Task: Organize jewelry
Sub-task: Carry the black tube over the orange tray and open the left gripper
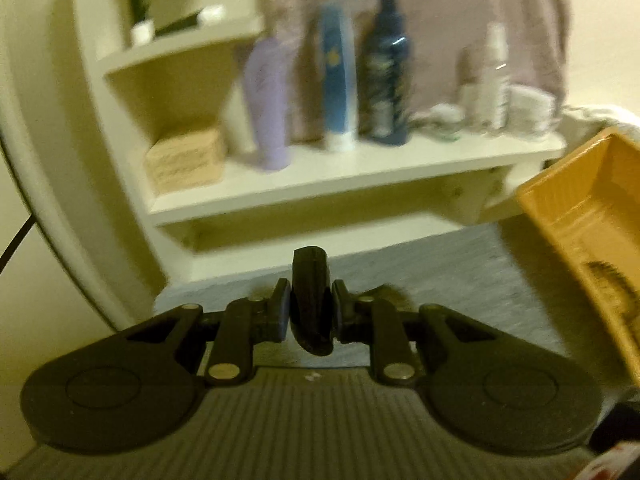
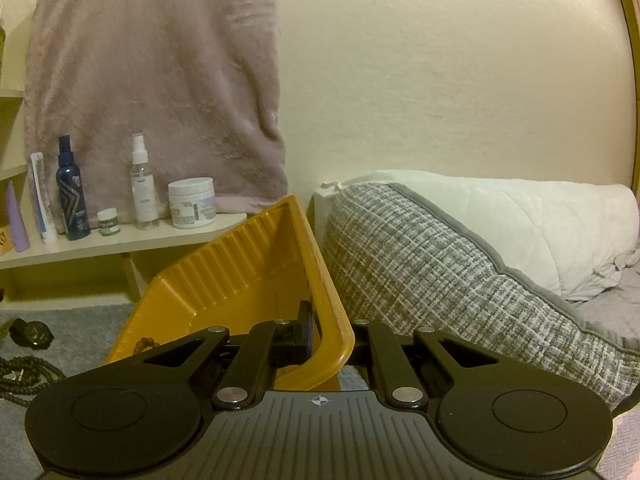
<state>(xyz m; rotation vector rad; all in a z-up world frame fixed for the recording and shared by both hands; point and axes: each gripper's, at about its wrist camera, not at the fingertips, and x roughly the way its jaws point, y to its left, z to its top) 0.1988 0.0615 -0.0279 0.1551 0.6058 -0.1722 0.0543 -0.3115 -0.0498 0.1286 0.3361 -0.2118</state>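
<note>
Two tongs in view. Left tongs (image 1: 311, 312) clenched on a curved glossy black band, likely a bracelet (image 1: 311, 300), held above grey carpet (image 1: 460, 280). Right tongs (image 2: 332, 338) pinch the rim of a tilted ribbed yellow plastic tray (image 2: 240, 280) — dark beads (image 2: 145, 345) inside, more beaded strands (image 2: 24, 376) on carpet.

You see a glossy ribbed plastic yellow tray (image 2: 224, 280), a fuzzy cloth towel (image 2: 152, 80), a coarse woven pillow (image 2: 420, 264), matt painted shelf (image 1: 320, 176), dull beaded necklace (image 2: 24, 376)
</note>
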